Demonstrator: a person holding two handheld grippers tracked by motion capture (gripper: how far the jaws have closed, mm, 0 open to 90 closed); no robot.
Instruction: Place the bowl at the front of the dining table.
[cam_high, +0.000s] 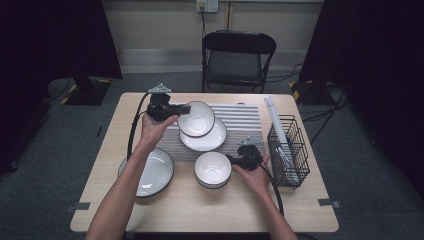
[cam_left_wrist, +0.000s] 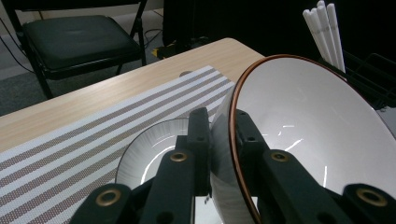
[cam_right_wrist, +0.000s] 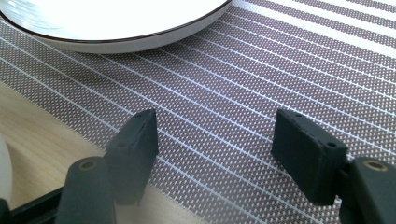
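In the left gripper view, my left gripper is shut on the rim of a white bowl with a dark rim, which it holds tilted. In the high view this bowl hangs over a white plate on the striped placemat, with the left gripper at the bowl's left edge. My right gripper stands open just right of a second white bowl on the bare table. Its own view shows nothing between the jaws of the right gripper, only the placemat and the plate's edge.
A larger white plate lies at the table's front left. A black wire basket with white tubes stands at the right edge. Behind the table is a black folding chair.
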